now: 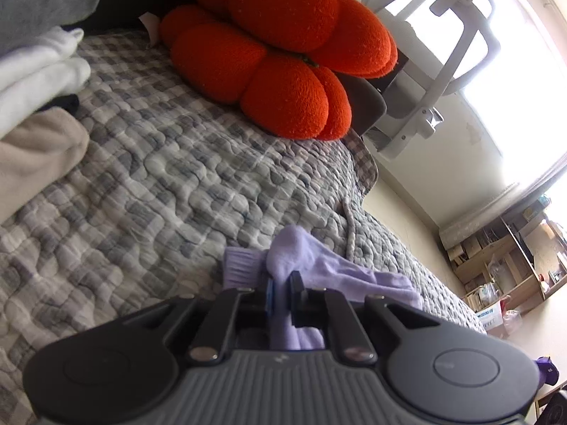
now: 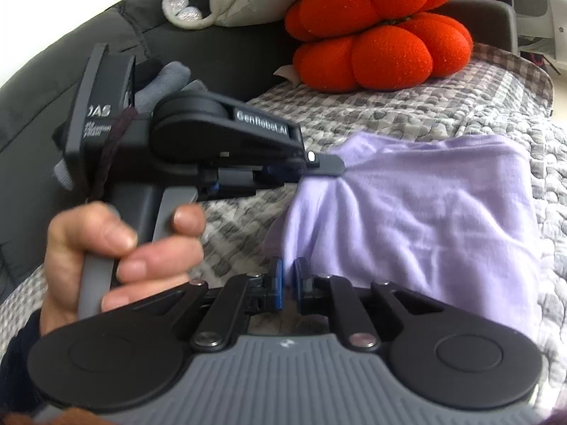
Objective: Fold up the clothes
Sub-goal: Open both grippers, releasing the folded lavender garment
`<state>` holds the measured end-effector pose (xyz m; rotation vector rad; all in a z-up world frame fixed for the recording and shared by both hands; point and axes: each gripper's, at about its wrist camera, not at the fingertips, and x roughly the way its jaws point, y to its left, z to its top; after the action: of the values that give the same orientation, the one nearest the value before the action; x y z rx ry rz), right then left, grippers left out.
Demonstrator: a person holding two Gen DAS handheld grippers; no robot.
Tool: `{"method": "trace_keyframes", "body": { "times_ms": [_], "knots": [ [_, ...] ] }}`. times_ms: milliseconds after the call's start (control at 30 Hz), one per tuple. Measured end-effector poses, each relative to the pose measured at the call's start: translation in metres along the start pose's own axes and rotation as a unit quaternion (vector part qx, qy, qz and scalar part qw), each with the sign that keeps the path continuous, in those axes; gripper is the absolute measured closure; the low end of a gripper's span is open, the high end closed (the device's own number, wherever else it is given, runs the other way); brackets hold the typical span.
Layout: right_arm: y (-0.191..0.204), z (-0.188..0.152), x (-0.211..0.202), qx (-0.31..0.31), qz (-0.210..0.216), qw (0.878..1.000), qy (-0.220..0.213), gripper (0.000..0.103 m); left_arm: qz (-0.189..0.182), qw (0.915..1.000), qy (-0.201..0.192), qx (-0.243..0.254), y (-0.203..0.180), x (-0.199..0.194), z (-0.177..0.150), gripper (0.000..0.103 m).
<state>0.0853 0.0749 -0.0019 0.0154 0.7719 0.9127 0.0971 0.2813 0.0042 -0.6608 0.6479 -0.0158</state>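
Garment: a lilac cloth (image 2: 418,219) lies rumpled on the bed's checked quilt (image 1: 159,184), its far side near the quilt's edge by the floor.
Left gripper (image 2: 320,171): jaws clamped on a bunched fold at the cloth's near corner; a hand (image 2: 117,248) squeezes its handle.
Right gripper (image 2: 287,276): jaws nearly together, pinching the cloth's near edge between blue pads (image 2: 278,278).
Far end of bed: orange cushions (image 1: 283,56) stacked against a dark headboard (image 2: 88,53), well apart from the cloth.
Left side of bed: folded clothes (image 1: 39,71), white, grey and beige, piled near that edge.
Open room: bare quilt stretches between pile, cushions and cloth.
Beyond the edge: a white chair (image 1: 436,53) and a shelf (image 1: 506,265) by the wall.
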Motion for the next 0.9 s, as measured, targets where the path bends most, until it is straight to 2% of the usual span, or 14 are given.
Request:
{"method": "trace_keyframes", "body": {
  "times_ms": [133,233,367,467,633,767,900],
  "knots": [
    [0.002,-0.004,-0.001,-0.015,0.016,0.999,0.024,0.091,0.012,0.9998,-0.002,0.014,-0.004,-0.002,0.000,0.095],
    [-0.001,-0.003,-0.013,-0.014,0.036,0.999,0.016,0.089,0.034,0.9993,-0.003,0.016,-0.005,-0.007,0.004,0.093],
    [-0.022,0.005,-0.036,0.008,-0.007,1.000,-0.022,0.080,0.051,0.9986,-0.011,0.012,-0.005,-0.016,0.008,0.089],
    [-0.059,0.011,-0.052,0.075,-0.047,0.995,-0.046,0.078,0.034,0.9992,-0.013,0.015,-0.010,-0.016,0.006,0.088],
    [-0.114,0.023,-0.067,0.169,-0.100,0.977,-0.081,0.075,0.002,0.9989,0.000,0.047,-0.027,-0.005,-0.007,0.087],
    [-0.153,0.032,-0.062,0.251,-0.072,0.962,-0.079,0.073,0.003,0.9981,0.005,0.061,-0.034,-0.001,-0.012,0.087],
    [-0.177,0.039,-0.051,0.298,-0.045,0.951,-0.070,0.073,-0.022,0.9976,0.000,0.065,-0.038,-0.004,-0.010,0.087]
  ]
}}
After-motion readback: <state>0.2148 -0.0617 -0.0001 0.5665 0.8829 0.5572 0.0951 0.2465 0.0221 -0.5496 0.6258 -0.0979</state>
